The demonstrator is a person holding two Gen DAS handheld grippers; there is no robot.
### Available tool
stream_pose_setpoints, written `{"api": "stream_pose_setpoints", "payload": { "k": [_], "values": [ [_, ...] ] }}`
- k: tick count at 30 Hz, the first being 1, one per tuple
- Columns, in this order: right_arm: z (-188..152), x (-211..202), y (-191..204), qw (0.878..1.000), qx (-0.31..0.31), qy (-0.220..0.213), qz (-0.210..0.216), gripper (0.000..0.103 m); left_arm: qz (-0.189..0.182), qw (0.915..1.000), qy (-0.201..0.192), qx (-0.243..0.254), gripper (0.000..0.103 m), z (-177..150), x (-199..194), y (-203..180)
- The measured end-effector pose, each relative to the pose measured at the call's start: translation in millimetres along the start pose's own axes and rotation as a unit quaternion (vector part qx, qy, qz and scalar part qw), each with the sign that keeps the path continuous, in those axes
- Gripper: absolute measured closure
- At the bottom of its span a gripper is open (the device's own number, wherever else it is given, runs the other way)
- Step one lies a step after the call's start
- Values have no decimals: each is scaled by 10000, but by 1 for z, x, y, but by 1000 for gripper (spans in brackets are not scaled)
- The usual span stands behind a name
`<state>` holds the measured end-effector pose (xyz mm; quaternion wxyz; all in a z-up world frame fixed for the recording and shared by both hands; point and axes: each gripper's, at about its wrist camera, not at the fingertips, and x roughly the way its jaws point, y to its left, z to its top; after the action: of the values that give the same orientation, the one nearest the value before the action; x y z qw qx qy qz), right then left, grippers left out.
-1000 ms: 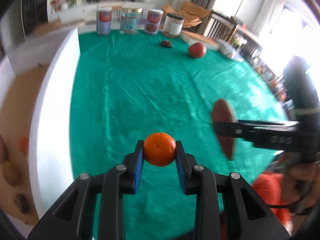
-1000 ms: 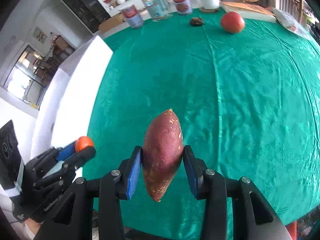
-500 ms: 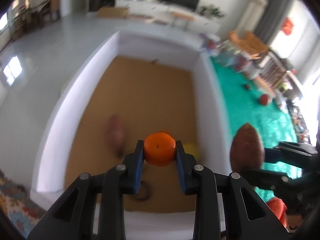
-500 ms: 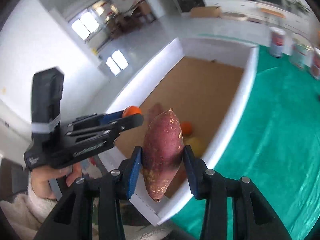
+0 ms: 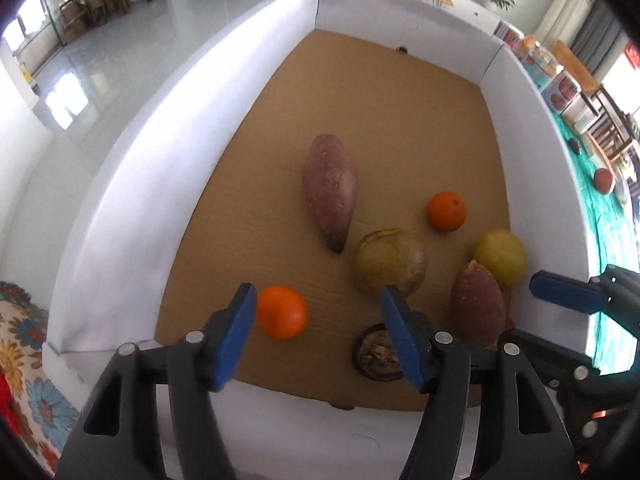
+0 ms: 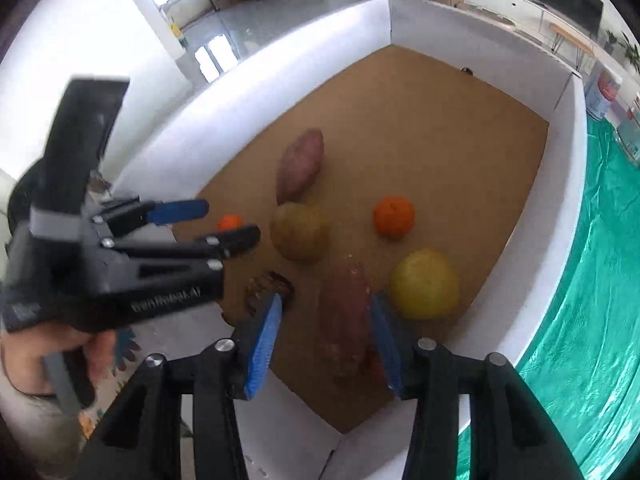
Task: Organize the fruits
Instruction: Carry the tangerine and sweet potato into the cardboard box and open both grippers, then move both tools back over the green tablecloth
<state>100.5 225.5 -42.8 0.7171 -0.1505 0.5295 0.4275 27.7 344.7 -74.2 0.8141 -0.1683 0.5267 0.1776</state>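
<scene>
Both grippers hang open over a white-walled box (image 5: 120,184) with a cardboard floor. My left gripper (image 5: 318,312) is open; a small orange (image 5: 282,312) lies on the floor just inside its left finger. My right gripper (image 6: 326,320) is open; a sweet potato (image 6: 347,320) lies between its fingers, blurred. It also shows in the left wrist view (image 5: 478,308). The left gripper shows in the right wrist view (image 6: 204,224) with the small orange (image 6: 229,222) beside it.
In the box lie another sweet potato (image 5: 330,196), a second orange (image 5: 446,211), a greenish-brown fruit (image 5: 390,264), a yellow fruit (image 5: 500,258) and a dark round fruit (image 5: 376,354). A green tablecloth (image 6: 600,280) lies right of the box, with a red fruit (image 5: 604,181) and cans (image 6: 602,90).
Both grippers have opened over the box. The orange left the left gripper and the sweet potato left the right gripper; both now lie on the box floor.
</scene>
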Motion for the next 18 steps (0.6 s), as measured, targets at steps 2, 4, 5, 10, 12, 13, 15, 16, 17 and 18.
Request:
{"api": "stream_pose_setpoints", "payload": {
  "k": [2,4,5,10,12,13,15,16,17,18],
  "values": [
    [-6,-19,-7,9997,108,-238,33,47,13,9997,-263,-9,28,-1,-14,-6],
    [-15,-43,-21,9985,264,-472,84,39,40,9981,-609,59,22,0,-33,-19],
    [-21,-55,-28,9976,326,-607,98,37,6,9973,-723,118,22,1,-40,-26],
    [-87,-125,-89,9874,865,-1326,-74,25,-561,9898,-977,867,22,5,-66,-99],
    [-133,-138,-130,9790,1381,-1469,-291,25,-937,9823,-993,1282,22,2,-73,-143],
    [-155,-142,-150,9739,1668,-1483,-407,25,-1180,9767,-974,1503,21,0,-74,-167],
    [-207,-150,-198,9560,2413,-1571,-568,25,-1820,9602,-825,1950,17,-10,-75,-217],
    [-227,-153,-216,9466,2738,-1584,-626,25,-2224,9488,-677,2137,17,-13,-68,-247],
    [-251,-157,-236,9338,3125,-1598,-691,25,-2445,9422,-529,2230,17,-15,-61,-269],
    [-271,-161,-252,9211,3447,-1658,-730,25,-2609,9369,-401,2293,17,-15,-52,-292]
  ]
}}
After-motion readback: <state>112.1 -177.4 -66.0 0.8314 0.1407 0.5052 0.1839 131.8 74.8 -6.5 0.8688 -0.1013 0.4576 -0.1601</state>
